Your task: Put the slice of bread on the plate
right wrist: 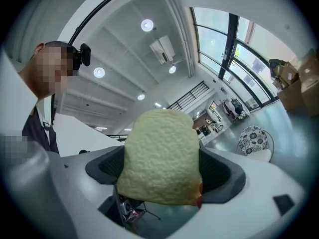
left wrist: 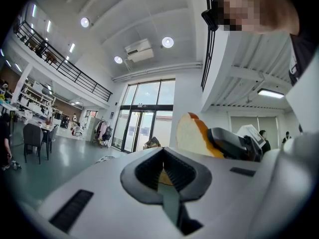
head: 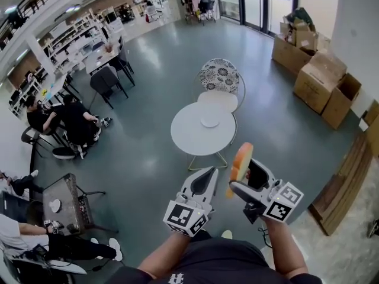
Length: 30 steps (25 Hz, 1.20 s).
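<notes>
White plastic makes up both grippers, and they are held close in front of the person's body. The right gripper [head: 239, 181] is closed on the slice of bread [head: 241, 160]. The bread stands on its edge between the jaws. Its crust is orange-brown, and its soft pale face is turned to that gripper's camera. It is up in the air, on the near side of the table and well apart from the plate. The left gripper [head: 208, 173] is just beside the bread, on the left. Its jaws are pressed together and hold nothing. The two grippers are near each other but do not touch.

Further away, a small round white table [head: 188, 141] stands on the grey floor [head: 148, 87]. The plate [head: 209, 122] is small and white and sits on the far half of the table. Behind the table is a chair [head: 219, 76] with a flower pattern. Further off to the right, brown cardboard boxes [head: 320, 78] are piled by the wall. Far away on the left, people [head: 71, 120] sit on dark chairs near long tables.
</notes>
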Each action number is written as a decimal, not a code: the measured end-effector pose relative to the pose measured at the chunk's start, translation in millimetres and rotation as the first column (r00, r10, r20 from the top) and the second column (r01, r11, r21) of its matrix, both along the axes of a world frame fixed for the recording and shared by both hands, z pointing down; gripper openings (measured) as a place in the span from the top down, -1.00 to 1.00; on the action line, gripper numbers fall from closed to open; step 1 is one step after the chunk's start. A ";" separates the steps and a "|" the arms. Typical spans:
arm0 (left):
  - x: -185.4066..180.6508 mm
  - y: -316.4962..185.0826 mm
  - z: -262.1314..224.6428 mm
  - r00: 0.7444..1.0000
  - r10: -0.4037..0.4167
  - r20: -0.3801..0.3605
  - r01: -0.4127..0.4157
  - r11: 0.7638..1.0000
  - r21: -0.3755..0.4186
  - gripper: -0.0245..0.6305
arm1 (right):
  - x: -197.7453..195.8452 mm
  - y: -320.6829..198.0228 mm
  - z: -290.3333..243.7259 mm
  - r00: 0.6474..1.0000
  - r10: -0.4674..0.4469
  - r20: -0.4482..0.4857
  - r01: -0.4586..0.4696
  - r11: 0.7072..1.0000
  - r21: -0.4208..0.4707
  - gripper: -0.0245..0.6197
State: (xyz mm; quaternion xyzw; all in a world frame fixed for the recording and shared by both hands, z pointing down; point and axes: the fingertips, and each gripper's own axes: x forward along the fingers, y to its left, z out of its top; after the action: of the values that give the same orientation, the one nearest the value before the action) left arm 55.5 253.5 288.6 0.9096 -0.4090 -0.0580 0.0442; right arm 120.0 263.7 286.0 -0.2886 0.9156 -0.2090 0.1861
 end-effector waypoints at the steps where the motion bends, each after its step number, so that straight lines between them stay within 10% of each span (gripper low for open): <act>1: 1.0 -1.7 -0.5 1.000 -0.004 0.002 0.004 1.000 0.000 0.91 | 1.1 -2.0 -0.6 1.000 -0.003 0.002 0.003 1.000 -0.001 -0.52; 30: -83.3 -262.6 29.8 0.997 0.077 0.033 -0.077 0.997 0.000 0.91 | -87.6 -257.7 31.3 0.995 0.096 -0.027 -0.098 0.992 -0.080 -0.52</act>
State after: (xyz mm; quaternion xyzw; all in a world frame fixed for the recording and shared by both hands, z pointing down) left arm -27.8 -9.2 318.4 0.9255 -0.3745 -0.0415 0.0393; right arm 32.4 6.1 317.4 -0.3427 0.8933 -0.2334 0.1734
